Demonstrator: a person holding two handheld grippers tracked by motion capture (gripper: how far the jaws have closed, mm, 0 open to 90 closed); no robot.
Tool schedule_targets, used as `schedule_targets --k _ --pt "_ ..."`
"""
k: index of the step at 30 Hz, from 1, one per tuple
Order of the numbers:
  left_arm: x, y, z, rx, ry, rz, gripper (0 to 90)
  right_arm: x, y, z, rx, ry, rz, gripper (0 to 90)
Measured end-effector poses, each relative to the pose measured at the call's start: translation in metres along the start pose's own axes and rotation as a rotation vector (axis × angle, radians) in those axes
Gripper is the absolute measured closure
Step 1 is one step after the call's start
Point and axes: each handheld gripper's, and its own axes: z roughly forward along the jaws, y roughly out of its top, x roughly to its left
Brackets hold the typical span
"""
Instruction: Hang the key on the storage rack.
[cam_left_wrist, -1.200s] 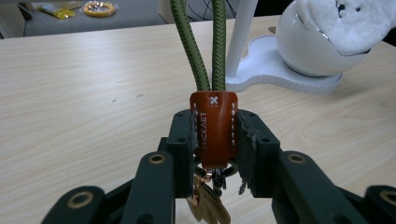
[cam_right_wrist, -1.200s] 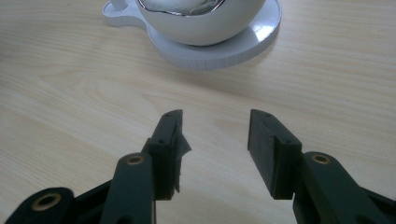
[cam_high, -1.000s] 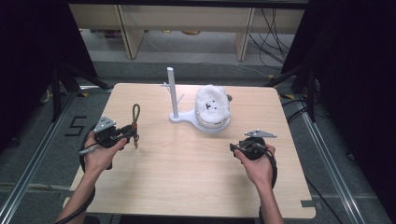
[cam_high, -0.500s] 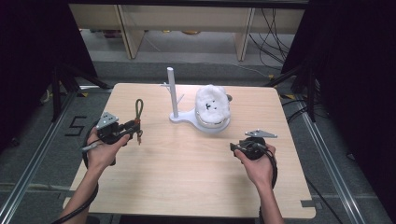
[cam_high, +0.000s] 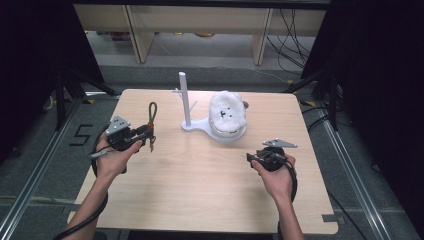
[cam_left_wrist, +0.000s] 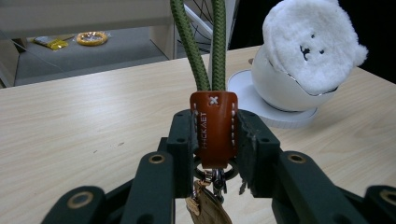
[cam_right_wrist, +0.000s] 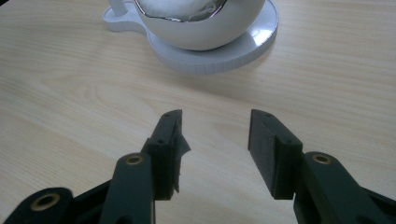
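My left gripper (cam_high: 148, 134) (cam_left_wrist: 214, 135) is shut on a keychain: its pads clamp the brown leather tab (cam_left_wrist: 213, 128), a green cord loop (cam_high: 152, 112) (cam_left_wrist: 201, 44) stands up from it, and a metal ring with a tag (cam_left_wrist: 208, 196) hangs below. It is held above the table's left side. A white stand (cam_high: 186, 100) with an upright post and small pegs rises at the table's middle back. On its round base sits a white bowl (cam_right_wrist: 198, 25) with a fluffy bear face (cam_high: 227, 112) (cam_left_wrist: 310, 44). My right gripper (cam_high: 251, 158) (cam_right_wrist: 215, 140) rests low at the right, open, with bare table between its pads.
The light wooden table (cam_high: 200, 190) has wide bare room at the middle and front. Beyond its far edge stand wooden shelf legs (cam_high: 135, 35) and loose cables (cam_high: 290, 30) on the floor. Dark curtains flank both sides.
My left hand has lifted the keychain slightly and shifted it up and right toward the stand. The right hand has stayed still.
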Motion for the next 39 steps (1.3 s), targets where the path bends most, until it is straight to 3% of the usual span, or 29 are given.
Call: schedule_targets --k 2,11,39 --pt "-0.001 0.002 0.000 -0.001 -0.003 0.004 68.2 0.001 0.001 -0.001 0.008 0.004 0.019 55.7" --pt "-0.006 0.011 0.004 -0.010 -0.010 0.021 68.2 0.001 0.001 -0.002 0.013 -0.012 0.012 55.7" --pt "-0.010 0.031 0.020 -0.006 -0.031 0.060 68.2 0.000 0.001 -0.003 0.007 -0.001 0.026 55.5"
